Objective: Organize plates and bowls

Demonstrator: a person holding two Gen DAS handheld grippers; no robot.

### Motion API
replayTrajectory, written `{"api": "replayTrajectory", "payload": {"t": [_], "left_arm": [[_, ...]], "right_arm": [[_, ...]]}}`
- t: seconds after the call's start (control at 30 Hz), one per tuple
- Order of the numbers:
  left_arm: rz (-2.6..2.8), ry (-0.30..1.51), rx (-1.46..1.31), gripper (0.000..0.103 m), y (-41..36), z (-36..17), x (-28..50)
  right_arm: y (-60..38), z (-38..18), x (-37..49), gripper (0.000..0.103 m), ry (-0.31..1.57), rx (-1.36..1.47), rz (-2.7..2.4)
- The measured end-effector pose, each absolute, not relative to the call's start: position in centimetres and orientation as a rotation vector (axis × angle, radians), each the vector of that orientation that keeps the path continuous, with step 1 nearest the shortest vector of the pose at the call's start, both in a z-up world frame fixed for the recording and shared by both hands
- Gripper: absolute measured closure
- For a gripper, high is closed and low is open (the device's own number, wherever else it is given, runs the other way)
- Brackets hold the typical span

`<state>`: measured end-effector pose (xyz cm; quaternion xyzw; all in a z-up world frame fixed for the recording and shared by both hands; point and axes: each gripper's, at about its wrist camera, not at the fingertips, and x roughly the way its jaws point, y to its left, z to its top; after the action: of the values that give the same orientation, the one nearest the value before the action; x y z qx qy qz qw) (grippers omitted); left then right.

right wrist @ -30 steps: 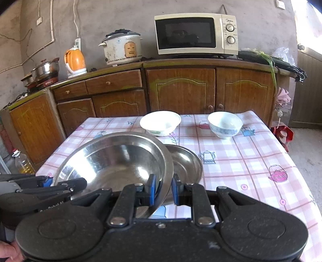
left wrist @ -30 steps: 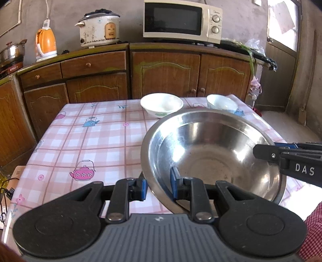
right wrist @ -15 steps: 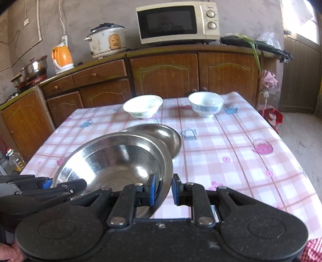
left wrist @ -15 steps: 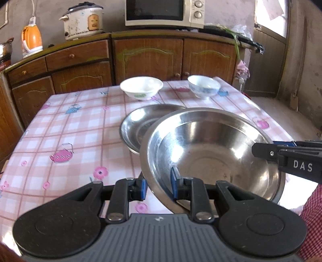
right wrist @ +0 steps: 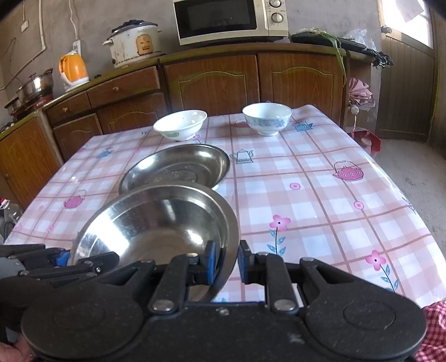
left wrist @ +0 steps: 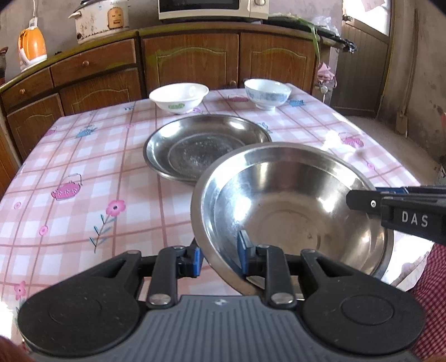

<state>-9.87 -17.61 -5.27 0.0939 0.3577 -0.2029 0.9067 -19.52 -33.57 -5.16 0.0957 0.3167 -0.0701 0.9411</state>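
Both grippers hold one large steel bowl (left wrist: 295,206) (right wrist: 156,220) above the near edge of the table. My left gripper (left wrist: 218,257) is shut on its left rim. My right gripper (right wrist: 225,260) is shut on its right rim, and also shows in the left wrist view (left wrist: 390,207). A flat steel plate (left wrist: 203,146) (right wrist: 178,170) lies on the table just beyond the bowl. A white bowl with a green mark (left wrist: 178,97) (right wrist: 181,124) and a white-and-blue bowl (left wrist: 267,93) (right wrist: 267,118) stand at the far edge.
The table has a pink checked cloth (left wrist: 83,167) (right wrist: 320,189). Wooden cabinets (right wrist: 211,80) run behind it, carrying a microwave (right wrist: 231,19), a rice cooker (right wrist: 133,43) and an orange kettle (right wrist: 73,68). A doorway (right wrist: 404,69) is at the right.
Both grippers have drawn the large steel bowl back toward the near table edge and off the flat steel plate, which now shows almost whole. The grip on both rims is unchanged.
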Motion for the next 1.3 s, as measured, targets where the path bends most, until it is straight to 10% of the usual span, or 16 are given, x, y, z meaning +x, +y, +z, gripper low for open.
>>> {"api": "replayTrajectory", "payload": {"t": [1.3], "left_arm": [[-0.416,0.777,0.201,0.075,-17.9,-8.2,-9.4]], "right_arm": [[-33.4,-8.6,-17.8,0.080,0.728,0.171,-0.175]]}}
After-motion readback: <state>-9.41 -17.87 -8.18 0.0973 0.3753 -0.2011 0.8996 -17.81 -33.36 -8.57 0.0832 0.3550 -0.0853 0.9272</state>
